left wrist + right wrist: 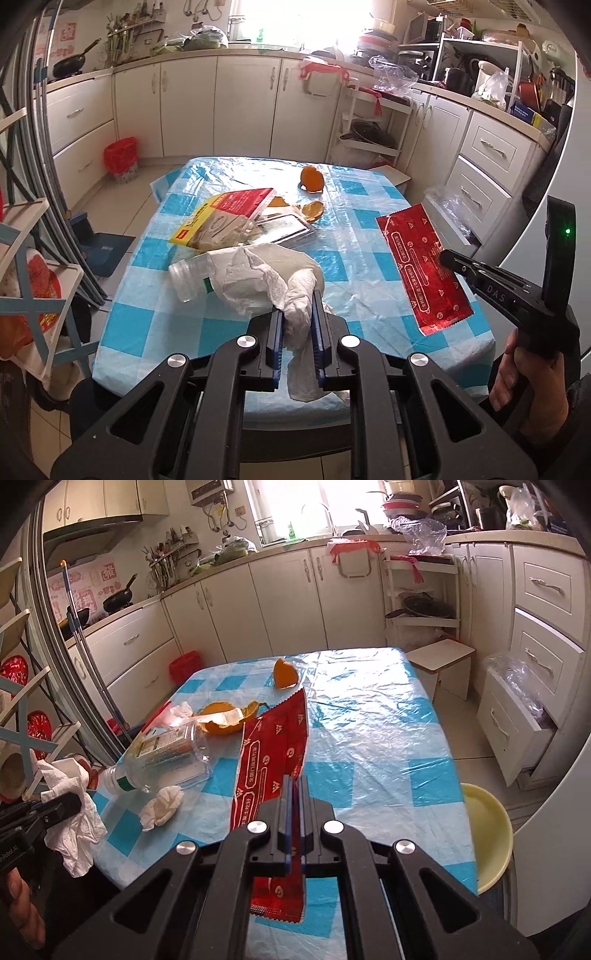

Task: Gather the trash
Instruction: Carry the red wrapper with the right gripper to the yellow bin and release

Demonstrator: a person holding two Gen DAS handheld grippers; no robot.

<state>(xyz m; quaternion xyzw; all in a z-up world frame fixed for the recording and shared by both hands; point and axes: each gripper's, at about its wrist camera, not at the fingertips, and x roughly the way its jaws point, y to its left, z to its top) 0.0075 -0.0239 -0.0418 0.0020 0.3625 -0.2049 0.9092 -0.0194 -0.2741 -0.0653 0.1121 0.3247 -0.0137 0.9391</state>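
A table (229,173) with a blue and white checked cloth stands in the middle of a kitchen, and the trash lies on it. The left gripper (297,314) is almost shut and pinches a crumpled white tissue (266,273), which hangs down between its two blue pads. The tissue is lifted just above the near part of the table. The right gripper (294,786) is squeezed tight on a long red wrapper (273,746), and the wrapper sticks out flat in front of the pads and also hangs down behind them, over the near edge of the table. A person's hand (517,373) holds the handle of that gripper. On the table, close behind the tissue, lies an empty clear bottle (188,275) on its side. Just past the bottle sits a clear box (229,218) with a red and yellow label. Pieces of orange peel (312,210) lie beside the box, and one more orange piece (312,178) sits nearer the far edge of the table. A small white paper ball (162,806) rests on the cloth next to the bottle. A red bin (120,157) stands on the floor past the far left corner of the table. A yellow stool (487,834) is by the right side of the table.
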